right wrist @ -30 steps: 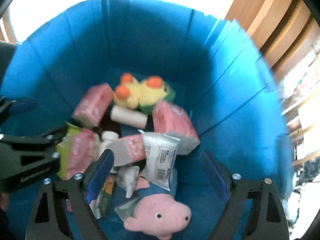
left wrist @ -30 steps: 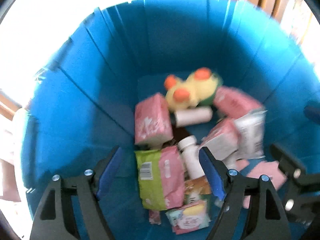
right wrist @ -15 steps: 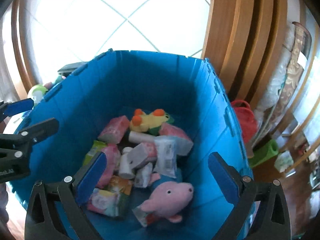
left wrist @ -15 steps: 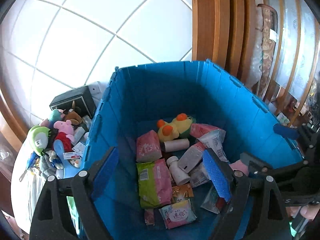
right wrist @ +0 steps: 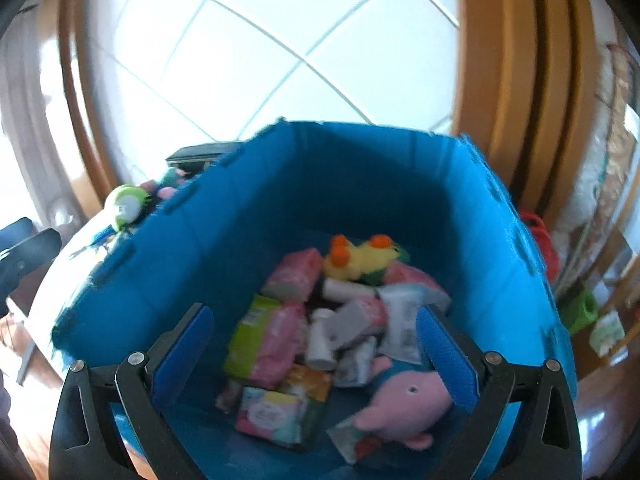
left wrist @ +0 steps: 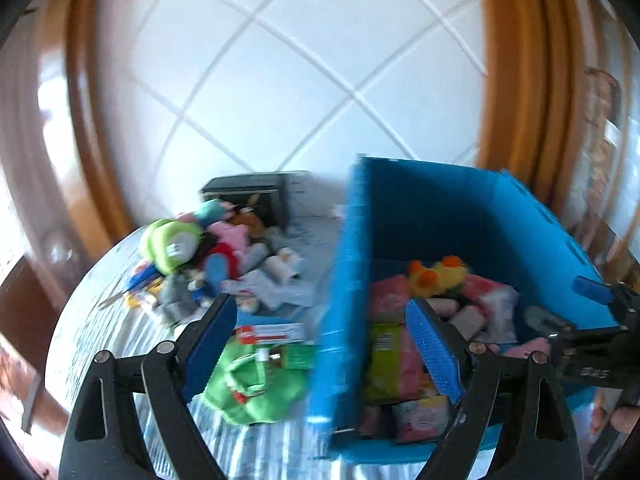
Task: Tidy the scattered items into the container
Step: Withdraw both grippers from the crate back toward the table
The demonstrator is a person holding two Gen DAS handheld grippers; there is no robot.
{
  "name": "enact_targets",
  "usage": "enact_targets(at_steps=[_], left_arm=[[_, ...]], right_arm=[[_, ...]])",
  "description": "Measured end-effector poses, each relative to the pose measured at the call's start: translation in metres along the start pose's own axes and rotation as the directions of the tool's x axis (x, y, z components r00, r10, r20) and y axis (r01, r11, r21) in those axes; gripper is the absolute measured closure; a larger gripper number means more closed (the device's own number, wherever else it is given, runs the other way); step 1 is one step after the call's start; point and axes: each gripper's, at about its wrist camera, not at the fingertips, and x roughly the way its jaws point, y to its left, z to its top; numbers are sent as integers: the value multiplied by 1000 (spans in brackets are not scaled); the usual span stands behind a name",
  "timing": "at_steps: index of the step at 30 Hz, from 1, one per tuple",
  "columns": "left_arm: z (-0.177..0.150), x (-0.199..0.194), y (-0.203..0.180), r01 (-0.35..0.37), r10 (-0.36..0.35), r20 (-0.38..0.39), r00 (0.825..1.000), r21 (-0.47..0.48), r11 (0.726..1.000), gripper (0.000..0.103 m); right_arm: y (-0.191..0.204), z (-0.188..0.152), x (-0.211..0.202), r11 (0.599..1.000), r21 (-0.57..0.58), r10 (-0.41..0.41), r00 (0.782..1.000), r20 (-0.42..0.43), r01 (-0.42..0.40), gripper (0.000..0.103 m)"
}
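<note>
while both the left gripper [left wrist: 320,332] and right gripper [right wrist: 316,354] gape wide and empty, the blue plastic crate [left wrist: 432,204] stands beside a scattered toy pile [left wrist: 208,256]; reaching hastily risks clipping its wall.

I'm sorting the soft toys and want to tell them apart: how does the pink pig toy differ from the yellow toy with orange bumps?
The pink pig toy is plain pink, while the yellow toy is yellow with orange bumps. The pink pig toy lies at the near end of the blue bin, between the open right gripper's fingers in the view; the yellow toy lies at the far end. Both are soft toys already inside the blue bin.
</note>
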Motion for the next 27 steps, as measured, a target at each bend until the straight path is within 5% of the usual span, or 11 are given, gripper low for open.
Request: enact_targets(at_steps=[9, 15, 21, 27], left_arm=[[-33, -4, 147, -92, 90, -26, 996, -102, 990, 16], [-59, 5, 248, -118, 111, -68, 991, -115, 986, 16], [-89, 40, 326, -135, 116, -179, 977, -101, 986, 16], [-113, 81, 356, -76, 34, -264, 964, -151, 986, 16]], right_arm=[[108, 21, -19, 995, -74, 79, 990, 116, -70, 0], [221, 28, -13, 985, -112, 147, 977, 156, -130, 0], [314, 16, 25, 980, -112, 178, 979, 98, -167, 0], [352, -6, 81, 985, -103, 131, 989, -63, -137, 0]])
